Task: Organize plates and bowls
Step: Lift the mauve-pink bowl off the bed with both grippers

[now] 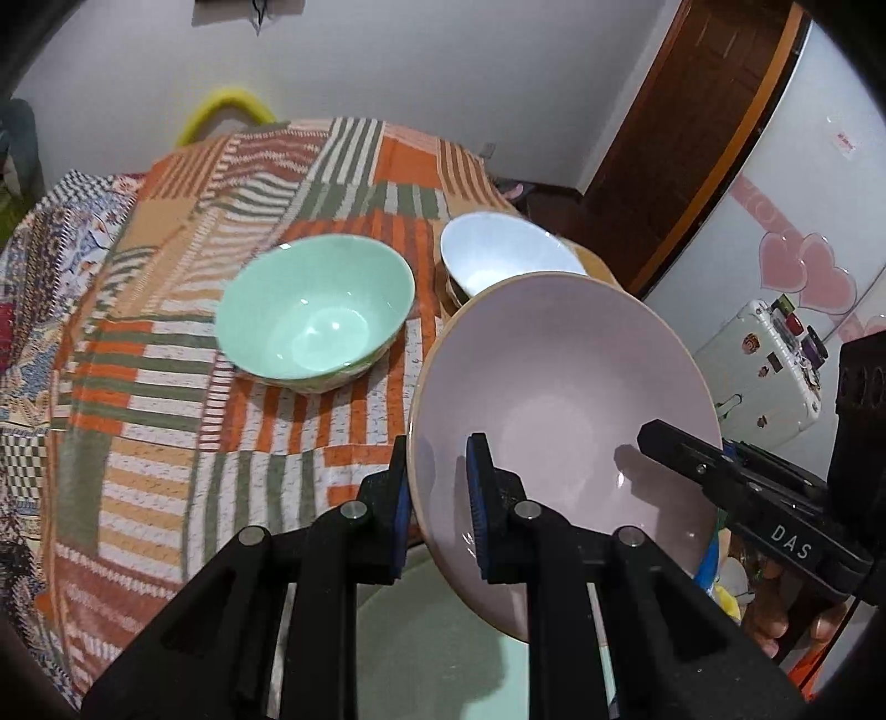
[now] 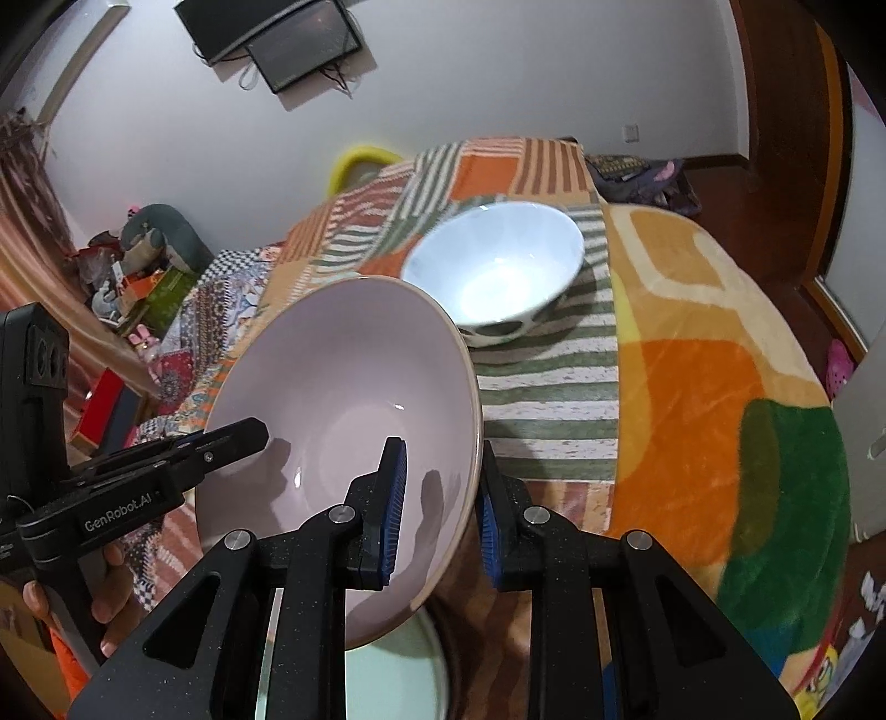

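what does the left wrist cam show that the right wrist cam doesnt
Only the left wrist view shows the green bowl and a white suitcase. Only the right wrist view shows the wall screen and the orange rug. Both show the pink plate, clamped at its rim by the left gripper and right gripper, and the white bowl.

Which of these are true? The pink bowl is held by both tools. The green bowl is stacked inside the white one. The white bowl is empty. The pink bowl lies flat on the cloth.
1. Both grippers, left and right, hold the pink bowl: true, fingers clamp opposite rims.
2. The green bowl sits inside the white bowl: false, they stand side by side on the cloth.
3. The white bowl is empty: true.
4. The pink bowl lies flat: false, it is lifted and tilted.
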